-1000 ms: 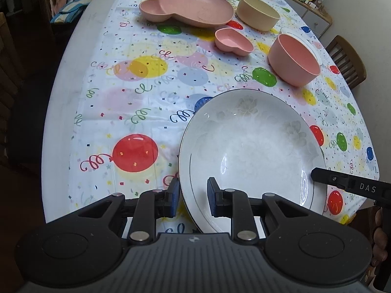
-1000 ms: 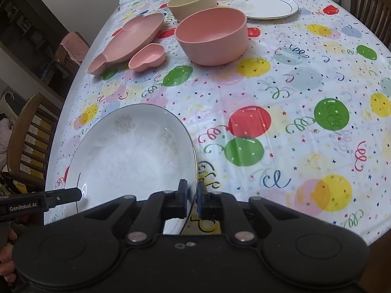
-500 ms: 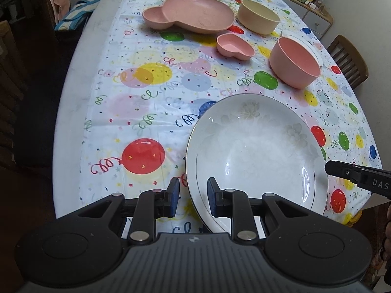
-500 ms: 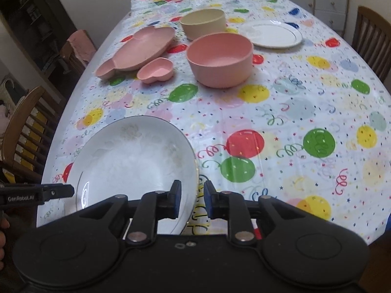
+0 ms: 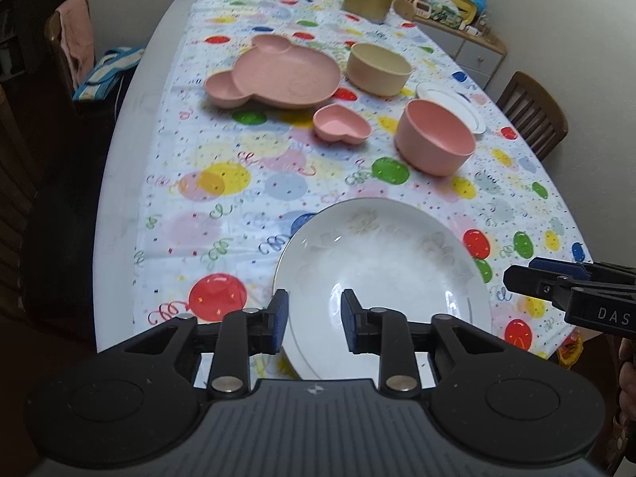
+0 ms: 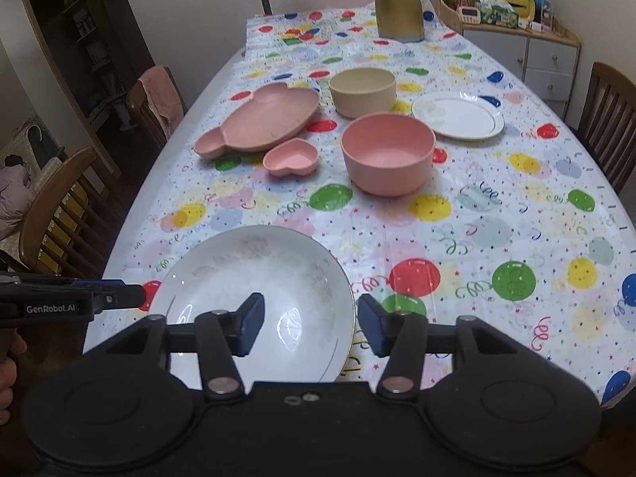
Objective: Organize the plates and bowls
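Note:
A large white deep plate (image 5: 381, 274) (image 6: 254, 278) lies at the table's near edge. My left gripper (image 5: 311, 324) is open, its fingers straddling the plate's near left rim without clamping it. My right gripper (image 6: 310, 324) is open over the plate's near right rim. Farther back sit a pink bear-shaped plate (image 5: 274, 73) (image 6: 262, 121), a small pink heart dish (image 5: 342, 124) (image 6: 291, 157), a pink bowl (image 5: 435, 137) (image 6: 387, 153), a cream bowl (image 5: 378, 67) (image 6: 362, 91) and a small white plate (image 6: 457, 116) (image 5: 453, 105).
A balloon-print tablecloth (image 6: 497, 214) covers the table. A gold jug (image 6: 397, 4) stands at the far end beside a cluttered cabinet (image 6: 520, 43). Wooden chairs stand at the left (image 6: 55, 214) and right (image 6: 608, 119). A hand (image 6: 8, 373) holds the left gripper's handle.
Both grippers opened and let go of the white plate's rim, then pulled back and rose, so more of the table shows. The plate stays on the cloth.

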`<state>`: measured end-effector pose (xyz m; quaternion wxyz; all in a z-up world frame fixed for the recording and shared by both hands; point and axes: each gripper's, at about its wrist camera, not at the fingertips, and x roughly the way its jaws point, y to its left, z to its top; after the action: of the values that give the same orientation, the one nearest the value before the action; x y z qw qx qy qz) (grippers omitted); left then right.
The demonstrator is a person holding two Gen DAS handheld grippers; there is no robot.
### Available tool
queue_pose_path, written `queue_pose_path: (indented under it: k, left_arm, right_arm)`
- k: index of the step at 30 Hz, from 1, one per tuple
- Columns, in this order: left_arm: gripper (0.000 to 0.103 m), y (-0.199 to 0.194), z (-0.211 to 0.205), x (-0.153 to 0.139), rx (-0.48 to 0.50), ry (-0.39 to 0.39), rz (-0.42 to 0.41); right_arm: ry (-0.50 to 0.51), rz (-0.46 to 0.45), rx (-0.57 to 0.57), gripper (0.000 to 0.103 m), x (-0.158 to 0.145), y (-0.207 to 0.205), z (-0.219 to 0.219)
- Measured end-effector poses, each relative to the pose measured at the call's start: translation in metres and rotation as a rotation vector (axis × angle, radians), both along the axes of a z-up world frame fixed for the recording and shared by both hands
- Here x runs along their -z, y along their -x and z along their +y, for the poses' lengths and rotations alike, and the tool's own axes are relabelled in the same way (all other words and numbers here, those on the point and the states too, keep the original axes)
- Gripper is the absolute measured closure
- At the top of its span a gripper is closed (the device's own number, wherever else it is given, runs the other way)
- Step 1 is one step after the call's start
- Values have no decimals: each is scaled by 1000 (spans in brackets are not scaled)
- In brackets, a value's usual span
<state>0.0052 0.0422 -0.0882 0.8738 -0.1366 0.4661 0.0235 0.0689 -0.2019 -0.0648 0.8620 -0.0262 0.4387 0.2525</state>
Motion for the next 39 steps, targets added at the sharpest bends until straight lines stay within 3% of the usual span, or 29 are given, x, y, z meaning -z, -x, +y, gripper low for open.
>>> queue_pose_path:
  k: [4,10,16,27,39]
  left_arm:
    - [42,0,-6,-12,12,-2,-49]
    - [40,-5,-18,-30,47,-3,-107]
    - [30,-15,-34,-48,84,-15,-172]
    - [23,-69,-78,-69,106,-56,-240]
    - [22,-188,-136,-59,15,-97,-172]
  right_arm:
    - [-2,-43,3,36,-14,6,-2]
    - [-5,-103,19,20,-33,9,-8]
    - [-5,-184,32,3,-49,5,-17]
    - [12,-245,55,0,-62,-54,-57]
    - [44,-201,-16,1,-44,-191,-107]
